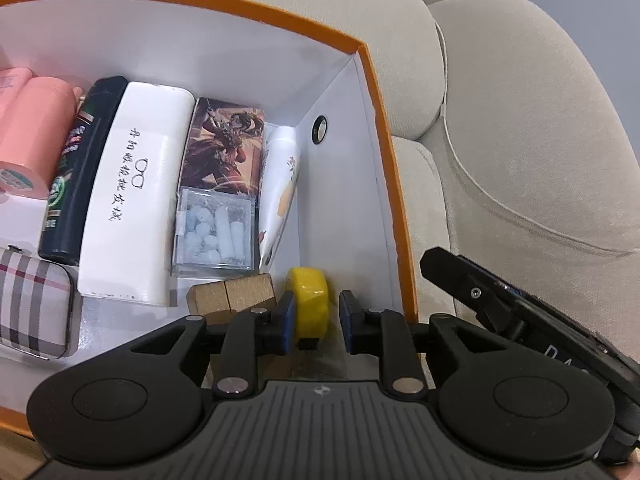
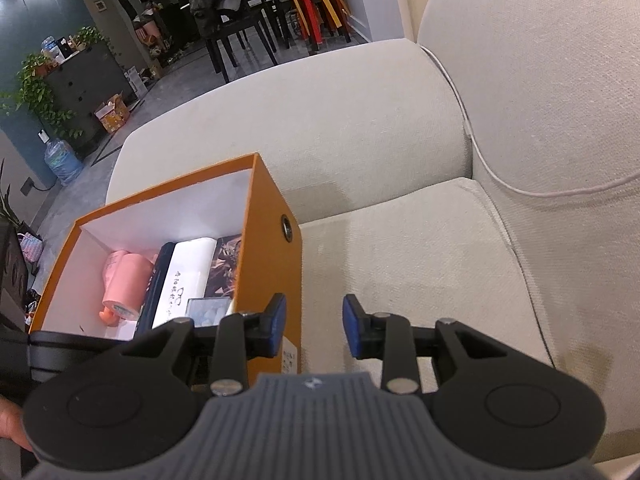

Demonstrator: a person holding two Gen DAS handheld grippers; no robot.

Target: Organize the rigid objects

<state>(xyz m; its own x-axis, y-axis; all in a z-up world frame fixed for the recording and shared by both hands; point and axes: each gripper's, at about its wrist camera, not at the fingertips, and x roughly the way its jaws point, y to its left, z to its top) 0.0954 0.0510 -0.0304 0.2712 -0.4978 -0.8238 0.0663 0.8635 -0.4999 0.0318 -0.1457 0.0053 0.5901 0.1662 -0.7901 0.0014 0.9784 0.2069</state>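
Note:
An orange box (image 1: 386,128) with a white inside stands on a beige sofa. My left gripper (image 1: 316,320) is open inside the box's near right corner; a yellow round piece (image 1: 310,300) sits between the fingers, close to the left pad and apart from the right one. A wooden block (image 1: 232,296) lies just left of it. My right gripper (image 2: 314,328) is open and empty, above the sofa seat beside the box's orange outer wall (image 2: 268,248).
The box also holds pink tubes (image 1: 32,128), a dark bottle (image 1: 80,168), a white glasses case (image 1: 136,192), a picture card box (image 1: 224,148), a clear plastic case (image 1: 216,232), a white tube (image 1: 280,184) and a plaid case (image 1: 32,304). A white cable (image 2: 520,190) runs along the sofa back.

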